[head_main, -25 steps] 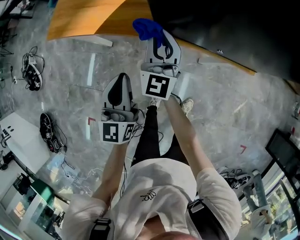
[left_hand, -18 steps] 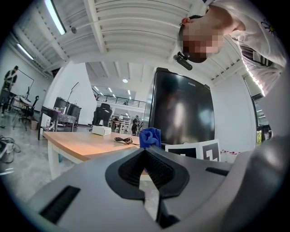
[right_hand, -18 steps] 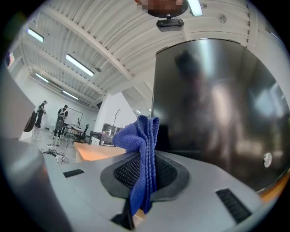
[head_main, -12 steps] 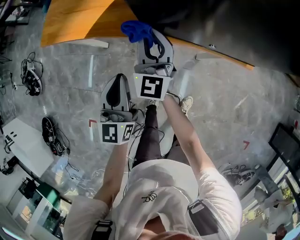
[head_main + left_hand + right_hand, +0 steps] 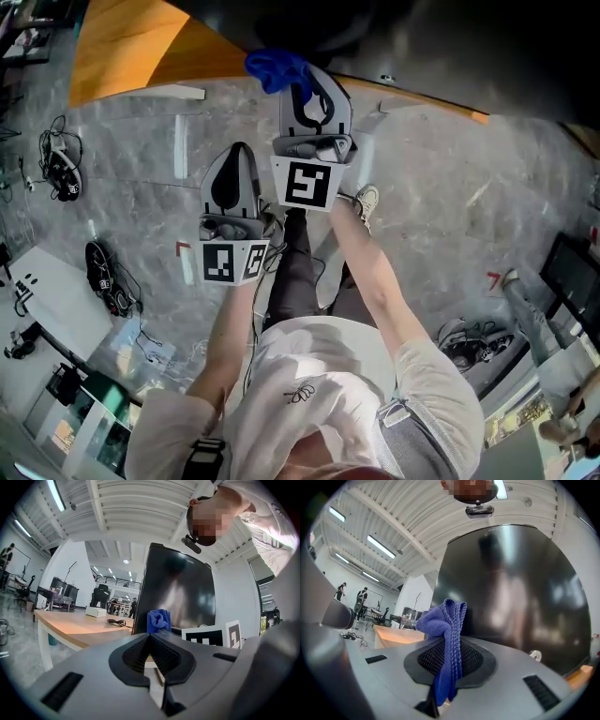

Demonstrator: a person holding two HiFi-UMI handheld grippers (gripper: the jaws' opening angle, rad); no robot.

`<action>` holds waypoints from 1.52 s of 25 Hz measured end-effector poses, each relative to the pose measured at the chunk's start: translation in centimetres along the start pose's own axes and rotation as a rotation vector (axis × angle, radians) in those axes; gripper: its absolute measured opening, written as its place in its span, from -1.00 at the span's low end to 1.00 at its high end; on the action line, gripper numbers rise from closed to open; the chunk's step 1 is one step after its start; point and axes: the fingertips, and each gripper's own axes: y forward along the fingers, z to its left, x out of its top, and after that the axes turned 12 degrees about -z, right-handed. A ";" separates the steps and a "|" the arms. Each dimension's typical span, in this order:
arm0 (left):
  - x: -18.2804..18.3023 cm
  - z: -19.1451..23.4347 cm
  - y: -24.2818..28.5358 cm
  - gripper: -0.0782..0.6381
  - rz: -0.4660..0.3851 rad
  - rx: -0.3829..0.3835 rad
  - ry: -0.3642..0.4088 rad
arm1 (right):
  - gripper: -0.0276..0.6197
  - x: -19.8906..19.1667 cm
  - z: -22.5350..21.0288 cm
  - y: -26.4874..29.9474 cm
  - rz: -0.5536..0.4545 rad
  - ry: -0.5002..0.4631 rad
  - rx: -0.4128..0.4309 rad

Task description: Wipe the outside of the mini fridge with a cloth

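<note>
Soft, light blue cloth (image 5: 449, 620), likely limp and best gripped at its bunched middle, is pinched in the right tongs (image 5: 311, 94) at twelve o'clock, close to the glossy black mini fridge (image 5: 511, 588). The left tongs (image 5: 151, 638), at its seven o'clock, are pressed together, empty. A wooden surface (image 5: 141, 47) lies at ten o'clock.

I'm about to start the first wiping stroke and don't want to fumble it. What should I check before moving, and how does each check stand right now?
1. Cloth held: the right tongs are shut on the blue cloth: ok.
2. Cloth free for wiping: a bunch stands out beyond the tips: ok.
3. Aim: the black door of the mini fridge fills the right gripper view ahead: ok.
4. Cloth touching the door: cannot tell.
5. Left tongs out of the way: shut, empty, nearer the person than the right tongs: ok.
</note>
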 end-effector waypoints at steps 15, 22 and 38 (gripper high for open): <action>-2.1 -9.7 3.2 -0.77 0.019 -0.106 -0.014 | -0.73 -0.3 -11.2 -6.7 0.045 -0.014 -0.111; -2.9 -14.7 4.6 -0.77 0.046 -0.186 -0.005 | -0.72 0.2 -15.3 -8.8 0.025 -0.005 -0.156; -3.8 -24.0 7.6 -0.77 0.044 -0.286 -0.007 | -0.73 -0.8 -26.6 -15.8 0.049 -0.069 -0.288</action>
